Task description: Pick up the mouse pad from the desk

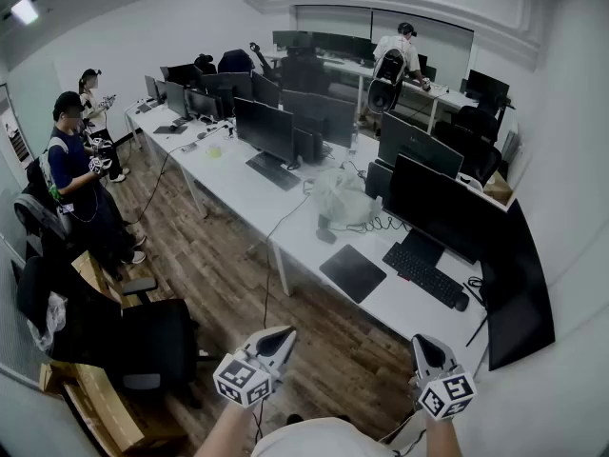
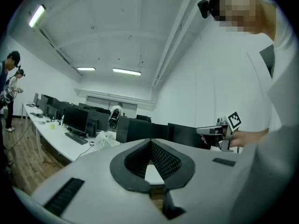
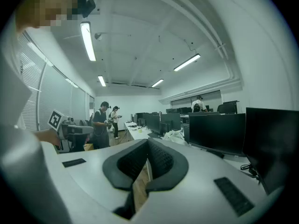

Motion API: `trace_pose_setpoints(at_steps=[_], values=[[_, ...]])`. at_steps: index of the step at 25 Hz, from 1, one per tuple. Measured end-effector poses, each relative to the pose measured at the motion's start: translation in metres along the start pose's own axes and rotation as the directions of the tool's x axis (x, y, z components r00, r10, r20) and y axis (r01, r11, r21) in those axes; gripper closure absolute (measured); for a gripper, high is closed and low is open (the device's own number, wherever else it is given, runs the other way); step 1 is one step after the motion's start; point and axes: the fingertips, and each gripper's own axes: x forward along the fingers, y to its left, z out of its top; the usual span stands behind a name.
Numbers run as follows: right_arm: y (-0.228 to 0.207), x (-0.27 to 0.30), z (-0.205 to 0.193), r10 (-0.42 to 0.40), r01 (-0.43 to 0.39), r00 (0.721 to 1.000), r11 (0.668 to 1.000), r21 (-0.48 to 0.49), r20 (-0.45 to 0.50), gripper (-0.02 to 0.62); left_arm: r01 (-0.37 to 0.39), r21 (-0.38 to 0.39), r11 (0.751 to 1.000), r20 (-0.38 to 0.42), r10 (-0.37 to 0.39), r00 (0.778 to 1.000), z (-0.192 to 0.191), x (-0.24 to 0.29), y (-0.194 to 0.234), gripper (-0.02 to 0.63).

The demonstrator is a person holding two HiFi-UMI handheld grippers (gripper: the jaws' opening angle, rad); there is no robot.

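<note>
The mouse pad is a dark rectangle lying flat on the long white desk, left of a black keyboard. Both grippers are held low in front of me, over the floor and well short of the desk. My left gripper points toward the desk's edge, its jaw tips together with nothing between them. My right gripper is likewise shut and empty. Each gripper view shows the other gripper held in a hand, the right gripper and the left gripper. Neither gripper view shows the mouse pad.
A black mouse lies right of the keyboard, under a row of dark monitors. A crumpled plastic bag and cables sit behind the pad. An office chair stands at my left. Two people stand far left, another at the back.
</note>
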Motion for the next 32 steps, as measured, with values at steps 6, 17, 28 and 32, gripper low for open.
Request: trace_pose_setpoints(at_steps=[6,17,28,32], values=[[0.003,0.0,0.004,0.013,-0.013,1.0,1.0,0.002,0.012,0.583,-0.002,-0.003,1.0,-0.002,0.002,1.0,0.001,-0.001,-0.001,0.589],[0.008,-0.004,0.003,0.016,-0.016,1.0,1.0,-0.004,0.002,0.584,-0.007,-0.006,1.0,-0.014,0.007,1.0,-0.006,-0.005,-0.005,0.589],[-0.001,-0.008,0.003,0.001,0.0,1.0,1.0,-0.014,0.012,0.581,-0.009,-0.014,1.0,-0.025,0.009,1.0,-0.011,0.0,-0.017,0.589],[-0.005,-0.006,0.001,0.017,-0.017,1.0,1.0,-0.017,0.001,0.54,-0.021,-0.019,1.0,-0.027,0.02,0.999,-0.013,0.001,-0.021,0.589]])
